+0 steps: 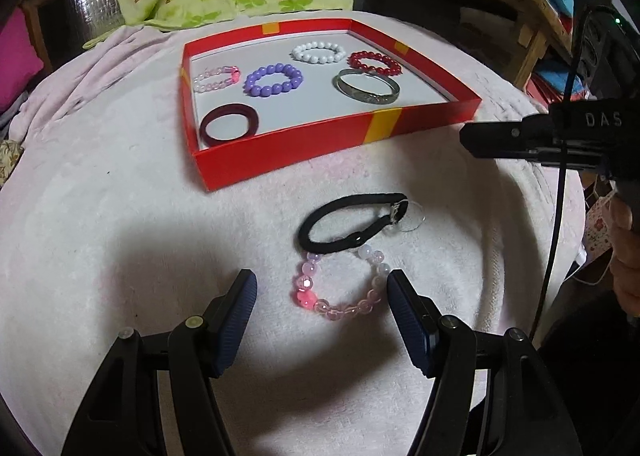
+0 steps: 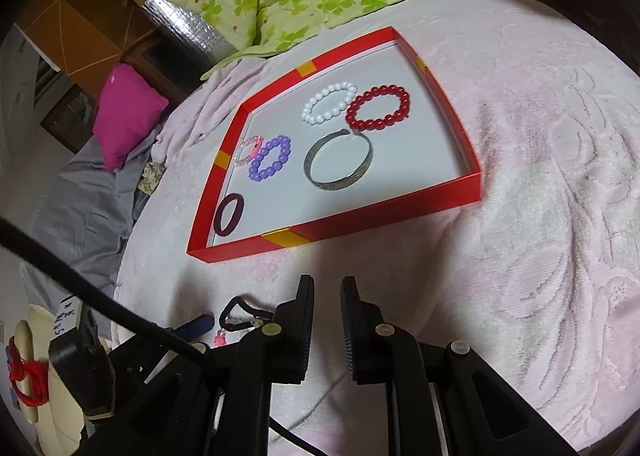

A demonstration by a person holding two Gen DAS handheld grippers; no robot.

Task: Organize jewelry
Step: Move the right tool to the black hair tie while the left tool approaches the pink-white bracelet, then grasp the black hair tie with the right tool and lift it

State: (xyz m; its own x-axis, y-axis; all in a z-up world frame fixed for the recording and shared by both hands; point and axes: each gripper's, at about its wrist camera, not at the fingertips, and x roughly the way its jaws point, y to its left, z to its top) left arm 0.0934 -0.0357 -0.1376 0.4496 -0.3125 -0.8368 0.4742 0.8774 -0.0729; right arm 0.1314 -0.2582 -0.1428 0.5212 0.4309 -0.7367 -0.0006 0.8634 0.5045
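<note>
Status: task approx. 3/4 done, judged by count.

Red tray (image 1: 280, 154) on pink blanket (image 1: 100, 216), at 12 o'clock from left tongs (image 1: 322, 292). Contents, L to R in left wrist view:
- dark maroon ring (image 1: 229, 123), near-left corner
- pale pink bead bracelet (image 1: 217, 78)
- purple bead bracelet (image 1: 274, 79)
- white bead bracelet (image 1: 318, 52), far side
- silver bangle (image 1: 368, 87)
- red bead bracelet (image 1: 374, 62), touching bangle's far edge

Total 6 pcs stowed.

Remaining, outside tray, on blanket: pink crystal bracelet (image 1: 340, 284) and black band (image 1: 352, 222) w/ metal clasp. The two touch/overlap at band's near edge.

Left tongs: wide, holding nothing; bracelet sits between the pads, nearer the right one. Est. next step: close on bracelet, transfer to tray. Caution: band may drag along.

Right tongs (image 2: 327, 288): narrow gap, nothing held, at 6 o'clock from tray's near wall, off to the right of the loose pcs.
</note>
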